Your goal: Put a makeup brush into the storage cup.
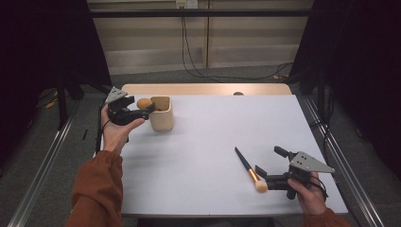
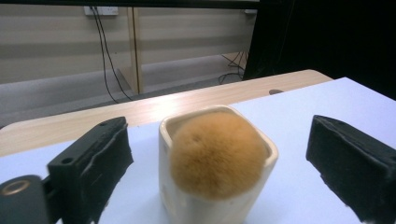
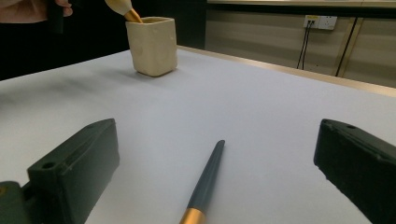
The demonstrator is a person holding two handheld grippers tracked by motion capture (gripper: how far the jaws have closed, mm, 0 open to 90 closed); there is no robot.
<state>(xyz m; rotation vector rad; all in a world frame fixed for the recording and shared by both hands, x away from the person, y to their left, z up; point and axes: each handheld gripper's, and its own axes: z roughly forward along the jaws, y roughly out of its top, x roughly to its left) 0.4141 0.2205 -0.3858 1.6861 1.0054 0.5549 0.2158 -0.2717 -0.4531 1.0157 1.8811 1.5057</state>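
The left gripper [image 1: 142, 109] hovers at the far left corner of the counter [image 1: 213, 137], its jaws spread wide on either side of a fluffy-headed makeup brush [image 2: 217, 154] that stands bristles-up in the cream cup [image 1: 162, 113], with nothing pressed between the pads. In the right gripper view that brush leans out over the cup's rim toward the left hand, so its long axis is tilted, not plumb, handle down inside and head up and outward. Near the front right corner a second brush [image 1: 248, 169] lies flat on the counter, its dark handle running toward the far left and its pale bristle head toward the front right, almost at the right gripper [image 1: 265, 179], whose jaws are also apart and straddle the gold ferrule end without clamping it. The chief risk on the left, as I judge it, is that a careless withdrawal snags the soft head or nudges the cup, which looks light enough to tip or slide near the edge. On the right, closing on the slim round handle off-centre could roll or flick it away, and gripping too near the bristles would leave the long handle swinging and hard to steer into the cup.
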